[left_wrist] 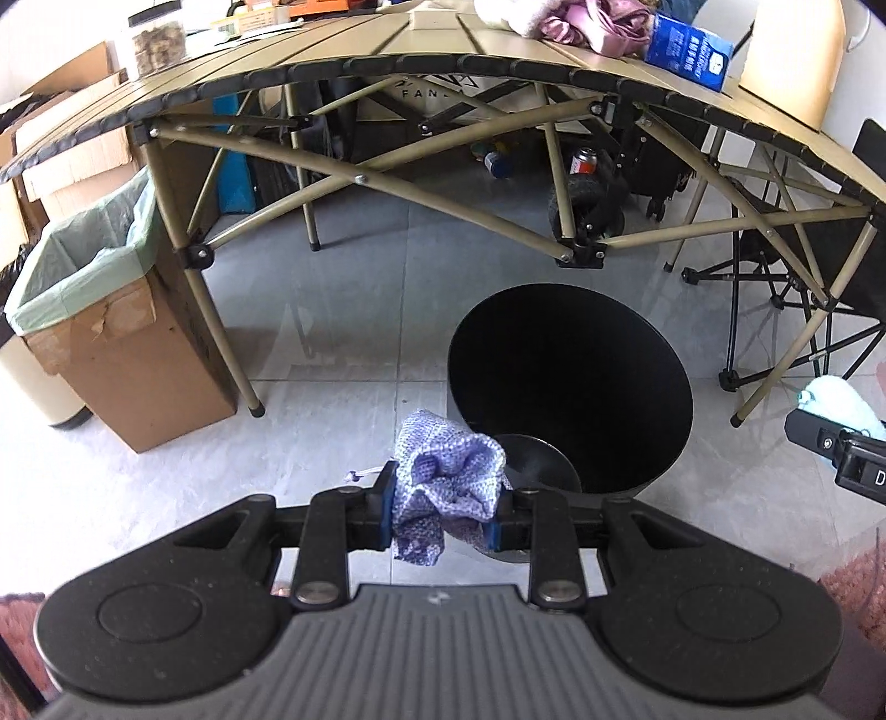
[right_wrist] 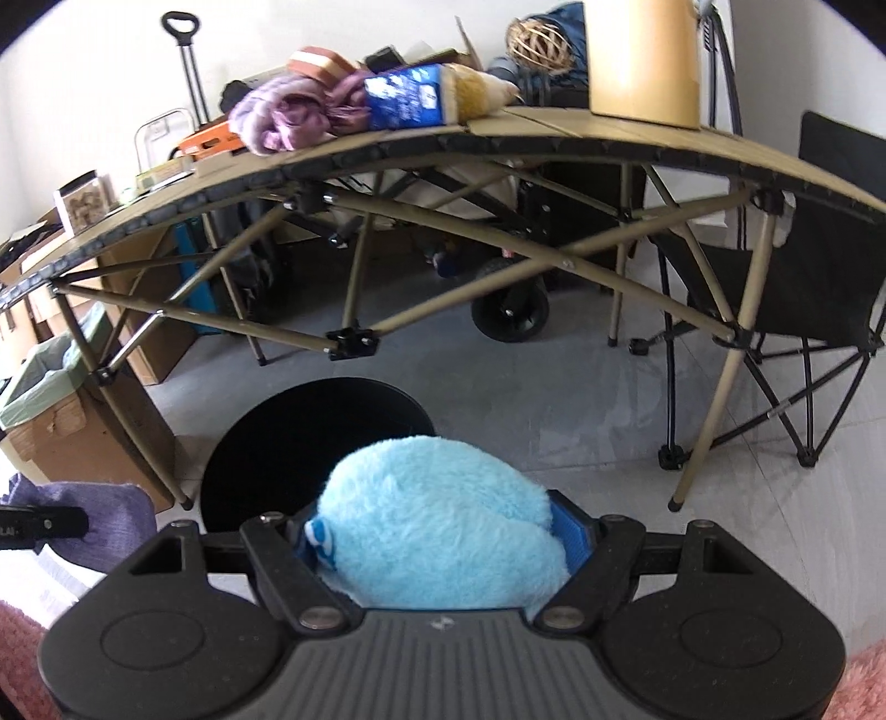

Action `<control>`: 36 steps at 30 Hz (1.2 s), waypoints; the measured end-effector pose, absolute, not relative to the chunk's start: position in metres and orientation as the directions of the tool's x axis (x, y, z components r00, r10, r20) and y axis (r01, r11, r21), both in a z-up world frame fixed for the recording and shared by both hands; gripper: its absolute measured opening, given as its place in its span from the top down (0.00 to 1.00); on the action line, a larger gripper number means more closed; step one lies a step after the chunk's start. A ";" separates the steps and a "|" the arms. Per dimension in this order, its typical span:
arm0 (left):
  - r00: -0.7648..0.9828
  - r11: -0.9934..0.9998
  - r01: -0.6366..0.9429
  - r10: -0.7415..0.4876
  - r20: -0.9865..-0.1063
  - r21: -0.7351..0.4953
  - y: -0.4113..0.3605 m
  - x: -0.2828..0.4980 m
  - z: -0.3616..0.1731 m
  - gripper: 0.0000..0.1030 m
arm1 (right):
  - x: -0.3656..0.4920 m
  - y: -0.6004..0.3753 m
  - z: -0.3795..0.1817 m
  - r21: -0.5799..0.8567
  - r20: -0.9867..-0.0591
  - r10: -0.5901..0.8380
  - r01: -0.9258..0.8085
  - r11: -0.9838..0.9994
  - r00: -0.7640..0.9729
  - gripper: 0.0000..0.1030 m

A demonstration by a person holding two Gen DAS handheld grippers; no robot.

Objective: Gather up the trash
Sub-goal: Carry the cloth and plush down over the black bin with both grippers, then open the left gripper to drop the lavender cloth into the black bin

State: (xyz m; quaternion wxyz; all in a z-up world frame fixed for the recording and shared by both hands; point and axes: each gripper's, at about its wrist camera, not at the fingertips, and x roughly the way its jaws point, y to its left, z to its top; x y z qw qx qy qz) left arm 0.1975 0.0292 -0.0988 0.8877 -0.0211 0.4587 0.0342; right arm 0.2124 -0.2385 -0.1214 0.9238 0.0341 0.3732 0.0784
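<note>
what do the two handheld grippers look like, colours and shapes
Both match: the left gripper and right gripper each have a grey ribbed body, two rounded black wings with a circular recess, black linkage arms on silver pivot pins, and blue pads on black fingers. Seen from the left camera, the right gripper's side bears white lettering.

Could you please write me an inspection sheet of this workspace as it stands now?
Surface: grey tiled floor; folding table above it.
Job's things: black bin on the floor, open, inside too dark to read; purple knitted cloth; blue fluffy item.
Clutter: pink cloths, blue packet and a jar on the table; lined cardboard box beside a table leg.
Grippers: left claw shut on the purple knitted cloth near the bin; right claw shut on the blue fluffy item.
Cables: nothing seen.
Surroundings: folding chair, wheeled cart behind the table, cardboard boxes at left.
</note>
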 end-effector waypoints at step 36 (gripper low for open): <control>0.450 0.999 0.011 -0.045 -0.892 -0.045 -0.060 0.321 -0.133 0.72 | 0.267 -0.285 -0.152 0.120 -0.715 0.053 0.048 0.992 0.697 0.26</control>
